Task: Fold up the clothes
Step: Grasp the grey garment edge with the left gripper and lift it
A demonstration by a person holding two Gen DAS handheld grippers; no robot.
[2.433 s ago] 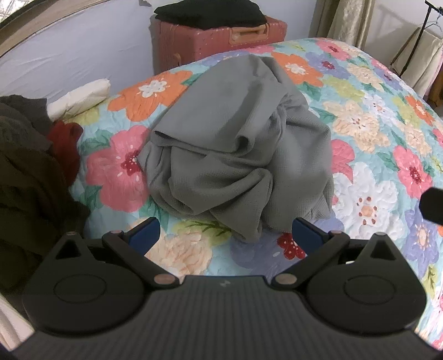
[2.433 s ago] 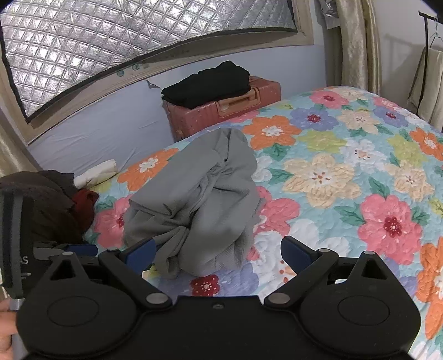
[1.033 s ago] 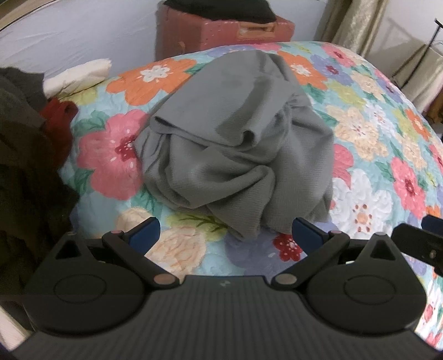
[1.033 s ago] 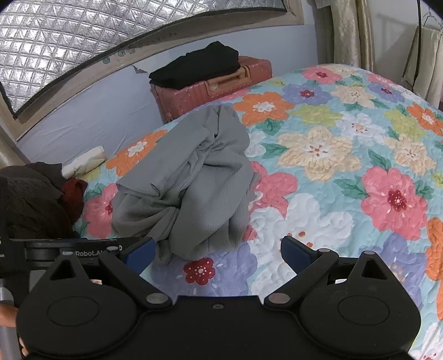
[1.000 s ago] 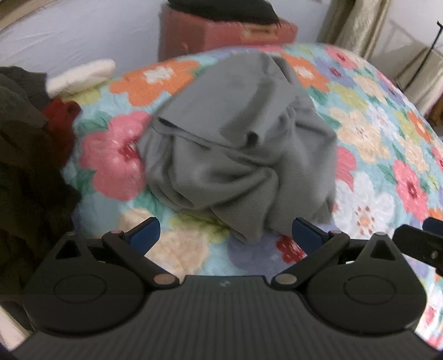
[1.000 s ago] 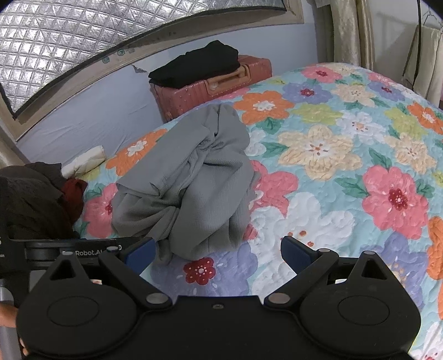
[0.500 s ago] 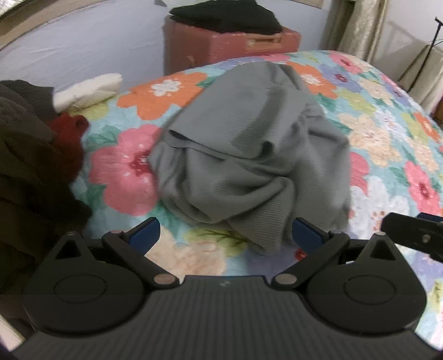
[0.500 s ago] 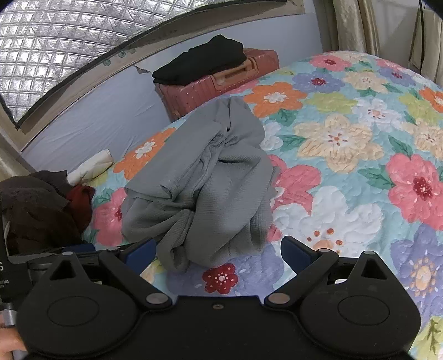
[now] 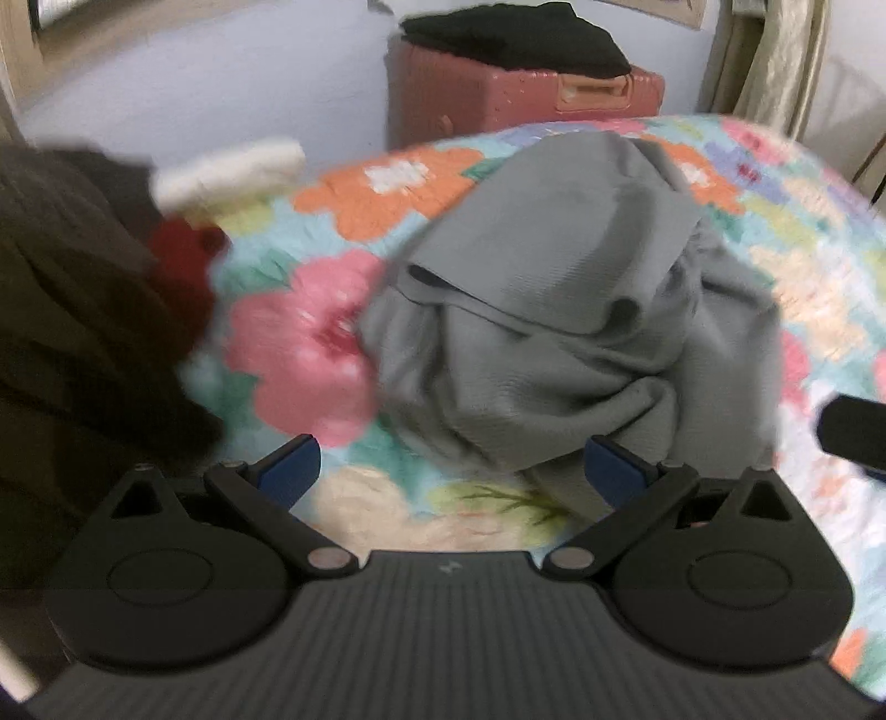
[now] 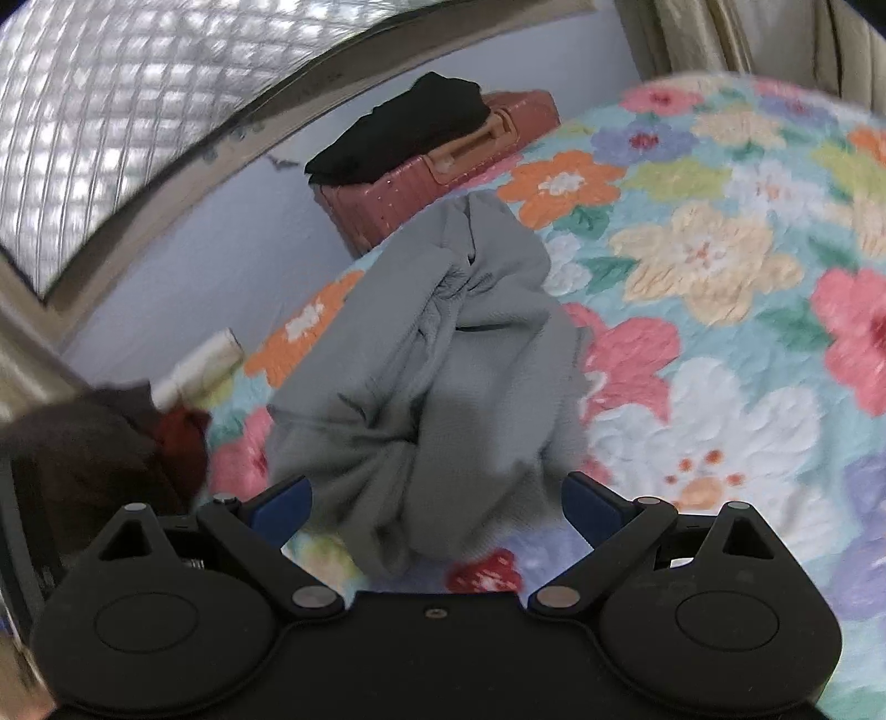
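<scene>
Left tool: the left tool (image 9: 451,462) has its two blue tips spread wide apart and holds nothing. It hangs just above the bed, with the near edge of the gray cloth by its right tip.

Right tool: the right tool (image 10: 437,507) is spread wide too and holds nothing. The low end of the gray cloth lies between its tips, but they do not touch it.

Gray cloth: the gray cloth (image 9: 554,332) is bunched up in a lump on the bed. In the left view it sits at the middle and a bit toward 2 o'clock. In the right view (image 10: 443,382) it sits at the middle and runs up toward 12 o'clock.

Bed: the bed (image 10: 709,266) has a cover with big flowers in pink, orange, white and purple.

Dark clothes: a pile of dark clothes (image 9: 66,332) lies at 9 o'clock in the left view, with a red piece (image 9: 183,266) on its edge. It is near the gray cloth but does not touch it.

White roll: a white roll (image 9: 232,171) lies at 11 o'clock, behind the dark pile.

Suitcase: a pink suitcase (image 9: 498,94) stands past the bed at 12 o'clock, with a folded black cloth (image 9: 515,36) on top.

Blur: both views are a bit fuzzy.
</scene>
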